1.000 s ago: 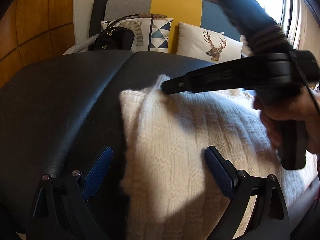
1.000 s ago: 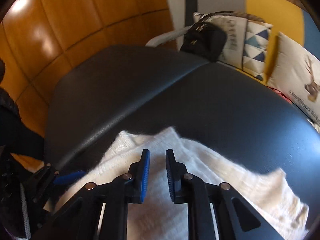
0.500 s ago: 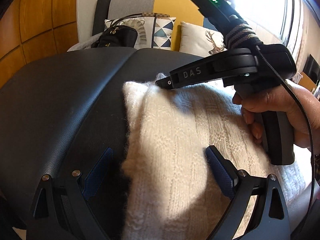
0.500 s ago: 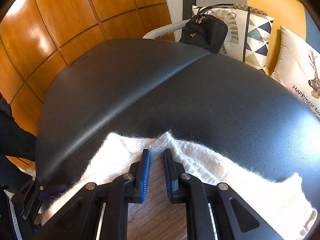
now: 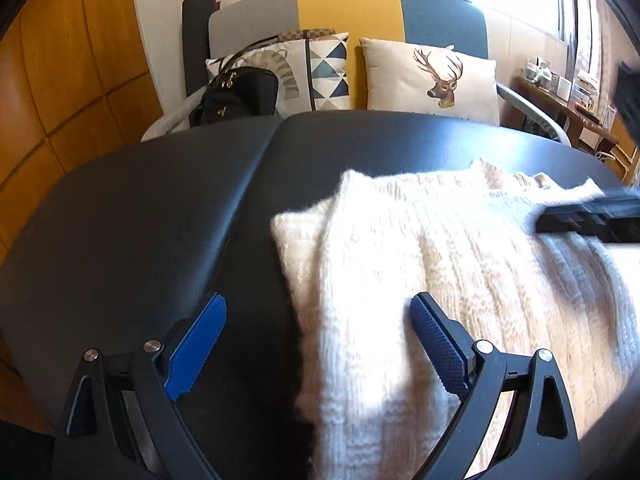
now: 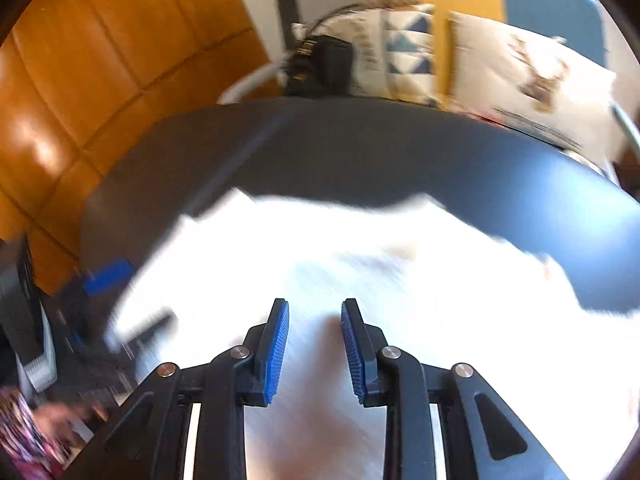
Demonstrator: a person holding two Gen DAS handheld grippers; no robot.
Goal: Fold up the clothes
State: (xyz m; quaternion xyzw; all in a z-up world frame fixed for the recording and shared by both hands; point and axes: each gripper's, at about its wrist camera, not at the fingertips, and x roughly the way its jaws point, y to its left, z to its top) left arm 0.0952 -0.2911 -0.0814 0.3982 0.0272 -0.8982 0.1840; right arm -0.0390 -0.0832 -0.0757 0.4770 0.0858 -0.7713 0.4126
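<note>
**Sweater part-folded, both grippers free above it**

A cream knitted sweater [image 5: 460, 288] is laid on the black padded worktop [image 5: 160, 208], right of its centre seam, with one edge already doubled over. The fold appears to be mid-way; a fresh grasp on an edge is judged to be called for next. The left gripper [image 5: 318, 340] is held over the sweater's left border, jaws spread wide and empty. The right gripper [image 6: 314, 348] is seen above the garment, jaws parted narrowly, nothing pinched; that view is blurred. The knit is fuzzy, ribbed and limp; the worktop is smooth, leather-like.
</note>
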